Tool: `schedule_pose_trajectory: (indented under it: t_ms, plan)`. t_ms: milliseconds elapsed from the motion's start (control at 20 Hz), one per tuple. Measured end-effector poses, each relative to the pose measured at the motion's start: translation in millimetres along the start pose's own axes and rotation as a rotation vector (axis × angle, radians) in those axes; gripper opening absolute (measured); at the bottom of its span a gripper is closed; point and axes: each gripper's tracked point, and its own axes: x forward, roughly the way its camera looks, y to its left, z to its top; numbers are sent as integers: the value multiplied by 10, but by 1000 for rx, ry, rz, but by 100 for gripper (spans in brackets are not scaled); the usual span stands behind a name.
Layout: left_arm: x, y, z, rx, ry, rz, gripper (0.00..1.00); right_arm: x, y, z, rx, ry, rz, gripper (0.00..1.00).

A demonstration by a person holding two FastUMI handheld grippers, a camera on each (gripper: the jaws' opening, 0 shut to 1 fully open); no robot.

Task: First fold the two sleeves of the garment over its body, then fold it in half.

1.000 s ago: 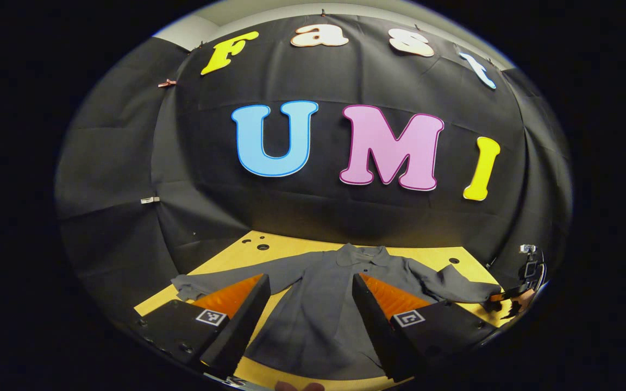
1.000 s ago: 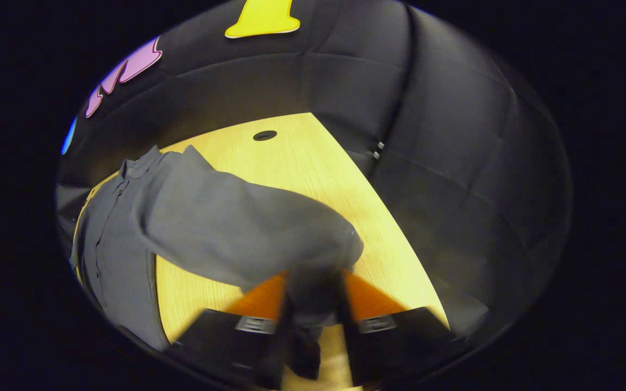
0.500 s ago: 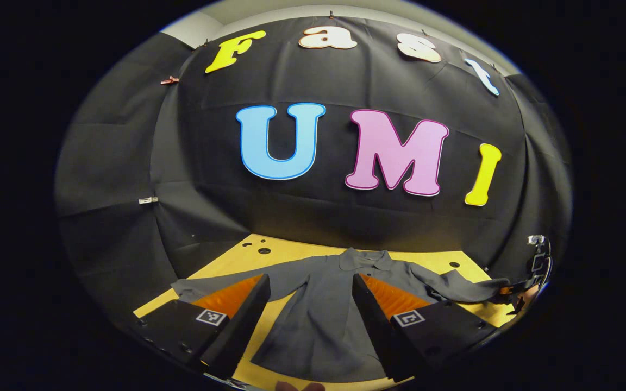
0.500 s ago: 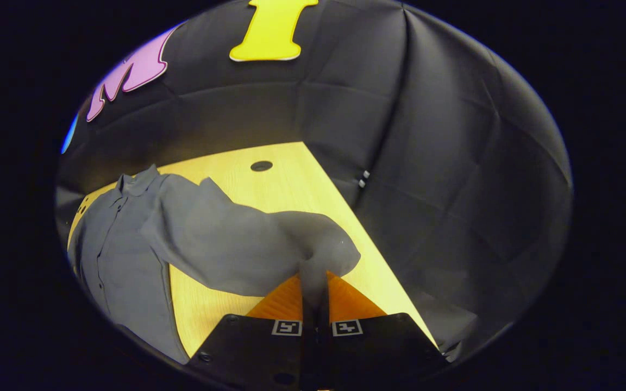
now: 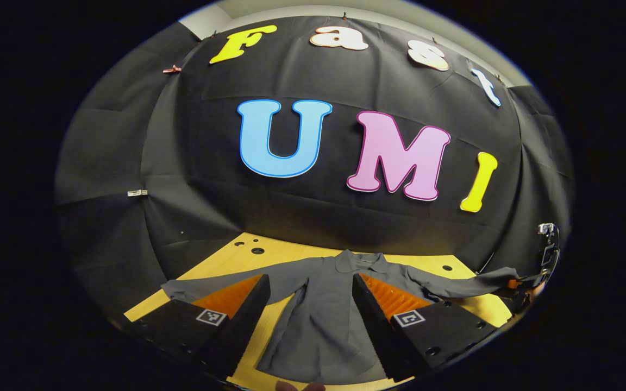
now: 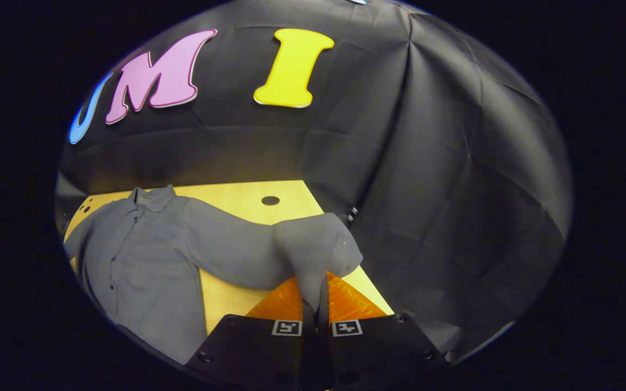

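A grey button-front collared shirt (image 6: 128, 255) lies spread across the yellow wooden table (image 6: 237, 198). The right gripper (image 6: 315, 301) pinches its sleeve cuff (image 6: 313, 255) near the table's right edge. The left gripper (image 5: 307, 309), fingers spread, hovers over the shirt's near hem.

Recording booth — black cloth wall (image 5: 345, 217), wooden table (image 6: 237, 198)

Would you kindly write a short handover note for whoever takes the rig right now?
Right gripper: shut on the right sleeve end, lifted off the table.
Left gripper: open, empty, above the shirt body.
Shirt lies flat, collar toward the wall; left sleeve spread out on the table.
Done: right sleeve gripped.
Left: lay the right sleeve over the body, fold the left sleeve, then fold in half.
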Motion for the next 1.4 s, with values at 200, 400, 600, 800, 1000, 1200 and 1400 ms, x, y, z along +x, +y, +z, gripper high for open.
schedule_pose_trajectory:
  t_ms: [200,400,600,800,1000,1200,1400]
  plan:
    - [43,226,40,-20,2,-19,95,-291,394,301,20,-83,1,10]
    - [83,532,-14,-33,2,-18,95,-555,893,565,29,-140,39,5]
    - [125,893,-1,-52,7,3,95,-754,1431,821,-11,-200,93,5]
    - [155,1241,-59,-48,12,28,95,-804,2031,959,-22,-226,159,5]
    - [234,1638,-183,-47,34,65,95,-765,2776,1036,-56,-241,246,5]
    - [374,2122,-431,-42,72,126,95,-666,3427,954,-120,-223,331,5]
    - [587,2641,-686,-30,127,194,95,-570,3982,803,-164,-189,398,5]
